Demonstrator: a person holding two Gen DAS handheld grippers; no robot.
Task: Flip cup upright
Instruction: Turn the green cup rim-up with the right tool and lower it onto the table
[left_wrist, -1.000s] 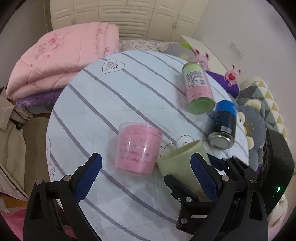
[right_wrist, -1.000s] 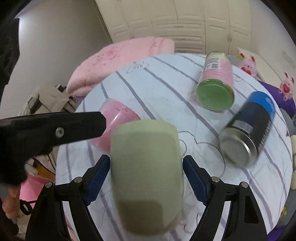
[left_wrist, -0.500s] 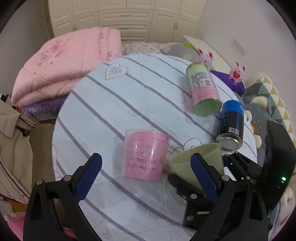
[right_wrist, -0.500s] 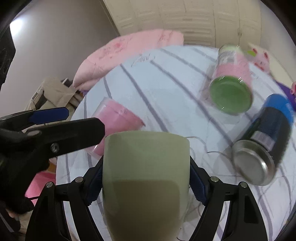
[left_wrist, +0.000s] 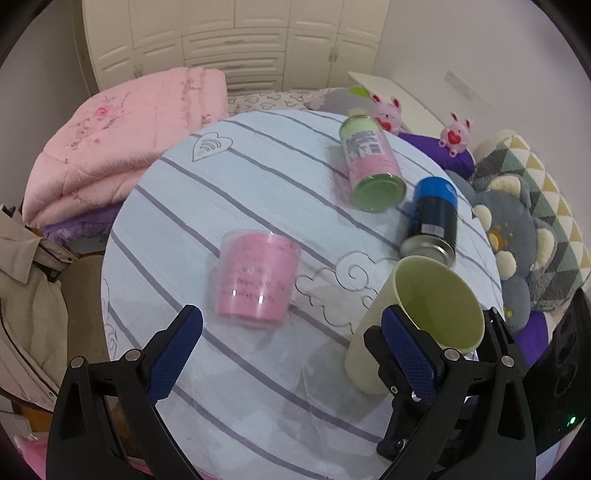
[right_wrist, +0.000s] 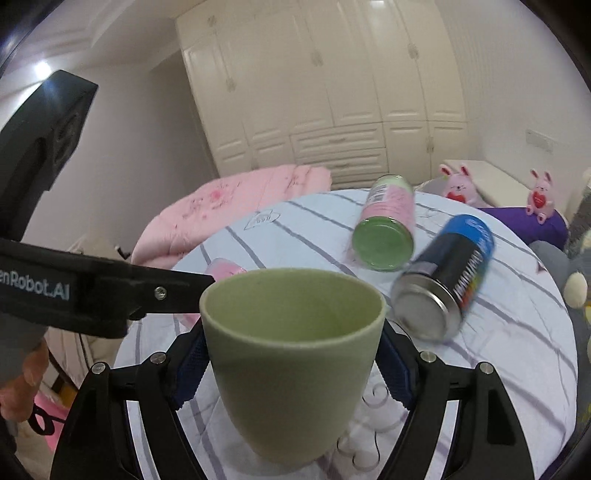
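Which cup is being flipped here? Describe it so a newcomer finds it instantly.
On the round table with the striped cloth, look at the near edge, close to the cameras. The pale green cup sits between the right gripper pads, mouth up. Unlike the pink cup beside it, it is opaque, unprinted and gripped.

The cup (right_wrist: 291, 354) hides most of both right fingers (right_wrist: 188, 365); the pink cup (right_wrist: 223, 267) barely shows behind the left gripper (right_wrist: 110, 295); the blue can (right_wrist: 447, 277) is blurred.
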